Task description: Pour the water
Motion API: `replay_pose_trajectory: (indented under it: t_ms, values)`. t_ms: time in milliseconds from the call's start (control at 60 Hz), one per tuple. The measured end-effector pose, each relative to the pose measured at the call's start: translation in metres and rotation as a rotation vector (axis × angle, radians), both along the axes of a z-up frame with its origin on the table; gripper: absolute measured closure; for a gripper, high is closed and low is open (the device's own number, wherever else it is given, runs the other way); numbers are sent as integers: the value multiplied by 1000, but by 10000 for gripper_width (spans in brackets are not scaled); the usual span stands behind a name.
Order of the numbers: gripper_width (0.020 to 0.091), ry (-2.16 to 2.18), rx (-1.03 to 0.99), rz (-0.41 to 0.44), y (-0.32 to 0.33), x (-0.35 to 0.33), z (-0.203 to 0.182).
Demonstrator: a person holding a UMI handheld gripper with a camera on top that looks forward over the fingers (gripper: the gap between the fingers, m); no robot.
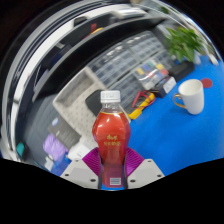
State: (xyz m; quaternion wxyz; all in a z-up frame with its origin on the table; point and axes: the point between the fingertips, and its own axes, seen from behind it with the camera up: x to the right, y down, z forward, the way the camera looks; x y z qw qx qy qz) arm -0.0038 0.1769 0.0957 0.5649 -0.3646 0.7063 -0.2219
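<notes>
A: Entry, bottle (111, 135). Clear plastic, white cap on, red-orange liquid nearly to the shoulder, red label with a barcode at the foot. It stands upright between the two fingers of the gripper (112, 172).

B: Grip state?

A: The purple pads (92, 160) lie against the bottle's lower body on both sides, with no gap I can make out. I log it as clamped on the bottle. Whether the base rests on the blue table (185, 135) or is already lifted, I cannot tell; the fingers hide it.

B: Surroundings, taken from the bottle?

A: Beyond the bottle and to its right, well apart, a white mug (189, 96) sits on the blue surface, handle towards the bottle. Farther behind the mug, a green plant (184, 40). Between bottle and mug, a small yellow-orange object (144, 101), not identifiable. Left of the bottle, low down, something purple and white (53, 148), also unclear.

B: Step in hand?

A: Judgement: grasp done, transport to the mug not yet begun. The mug is the likely receiver.

B: Next move needs?

A: Carry the bottle upright over to the mug, mouth above the rim, then tilt. Flag: the cap looks fitted, so nothing pours until it comes off. Grip sits low on a full bottle, so tipping may shift it.
</notes>
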Motion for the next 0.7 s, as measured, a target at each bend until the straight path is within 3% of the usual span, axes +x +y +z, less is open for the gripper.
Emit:
replay_pose_trajectory:
  t_ms: [167,700]
  values:
    - [816,11,307,-100,-64,7,23]
    - [819,125,1136,-193,-145,24,46]
